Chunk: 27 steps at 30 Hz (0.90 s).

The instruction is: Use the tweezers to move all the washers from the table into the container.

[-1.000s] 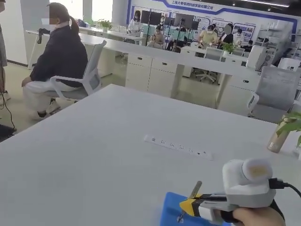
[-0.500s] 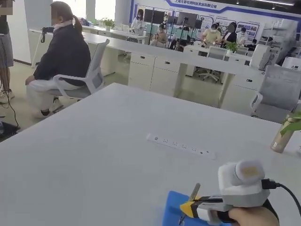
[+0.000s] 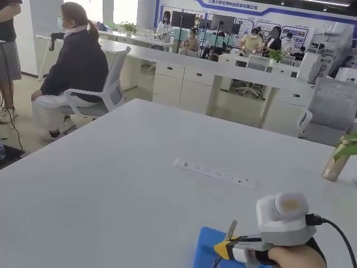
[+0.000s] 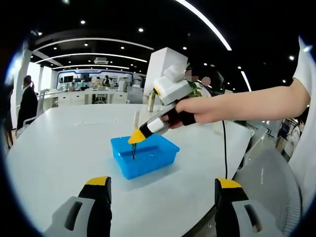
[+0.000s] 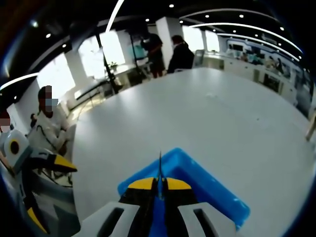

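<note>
Little has changed in the last second: the right tongs stay pinched on the tweezers, tips down inside the blue container just below, likely a drop-off. Any washer there is too small to tell. The left tongs hang spread, well back over the worktop.

Looks like an open-plan office. Has a broad white tabletop with a power strip lying on it, rows of white desks with drawer cabinets beyond, and a swivel chair. Seats people near monitors by the far wall, under a blue-bordered sign. Keeps potted plants on desks, strip lights overhead.
</note>
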Each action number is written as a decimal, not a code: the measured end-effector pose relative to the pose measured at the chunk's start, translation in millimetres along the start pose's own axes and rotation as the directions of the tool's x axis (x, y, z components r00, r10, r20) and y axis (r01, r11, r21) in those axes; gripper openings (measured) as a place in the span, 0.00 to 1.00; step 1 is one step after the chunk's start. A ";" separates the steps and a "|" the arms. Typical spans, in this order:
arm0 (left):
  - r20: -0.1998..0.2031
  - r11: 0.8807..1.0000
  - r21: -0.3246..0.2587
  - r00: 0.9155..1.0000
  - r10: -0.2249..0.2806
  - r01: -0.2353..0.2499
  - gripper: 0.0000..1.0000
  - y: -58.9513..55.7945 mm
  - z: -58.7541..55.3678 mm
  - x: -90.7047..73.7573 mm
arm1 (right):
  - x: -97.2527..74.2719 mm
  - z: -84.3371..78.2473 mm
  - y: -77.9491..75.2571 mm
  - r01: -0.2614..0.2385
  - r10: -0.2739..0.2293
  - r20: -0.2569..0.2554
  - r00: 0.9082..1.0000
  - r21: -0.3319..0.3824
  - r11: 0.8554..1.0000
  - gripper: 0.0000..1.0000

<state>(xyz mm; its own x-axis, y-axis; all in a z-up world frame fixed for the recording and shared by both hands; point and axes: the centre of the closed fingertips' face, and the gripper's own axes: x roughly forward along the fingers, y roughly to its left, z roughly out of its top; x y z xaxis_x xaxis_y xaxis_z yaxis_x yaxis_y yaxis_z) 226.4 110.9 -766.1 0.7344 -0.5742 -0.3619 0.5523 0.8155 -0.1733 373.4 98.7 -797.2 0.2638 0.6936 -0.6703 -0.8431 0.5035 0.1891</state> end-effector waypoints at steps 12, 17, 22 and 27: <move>-0.008 1.000 -0.001 1.000 -0.001 0.001 0.87 -0.1 -1.5 0.1 | 8.4 -7.8 -2.7 -0.002 0.002 -0.010 1.000 0.012 1.000 0.03; -0.014 1.000 -0.002 1.000 -0.002 0.002 0.87 -0.3 -3.0 0.4 | 10.5 -8.8 -1.4 -0.006 0.006 -0.015 1.000 0.011 1.000 0.03; -0.020 1.000 0.000 1.000 -0.003 0.003 0.87 -0.2 -4.2 0.7 | 11.8 -9.6 -1.4 0.000 0.001 -0.021 1.000 0.005 1.000 0.03; -0.021 1.000 0.001 1.000 -0.002 0.002 0.86 -0.4 -4.4 0.3 | 13.8 -12.0 -3.7 0.005 -0.005 -0.027 1.000 0.008 1.000 0.03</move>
<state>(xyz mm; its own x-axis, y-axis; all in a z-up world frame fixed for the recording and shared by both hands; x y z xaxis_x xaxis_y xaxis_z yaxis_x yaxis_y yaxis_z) 224.6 110.8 -770.2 0.7247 -0.5741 -0.3811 0.5539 0.8143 -0.1733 374.6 100.2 -815.7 0.2549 0.6768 -0.6906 -0.8378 0.5112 0.1917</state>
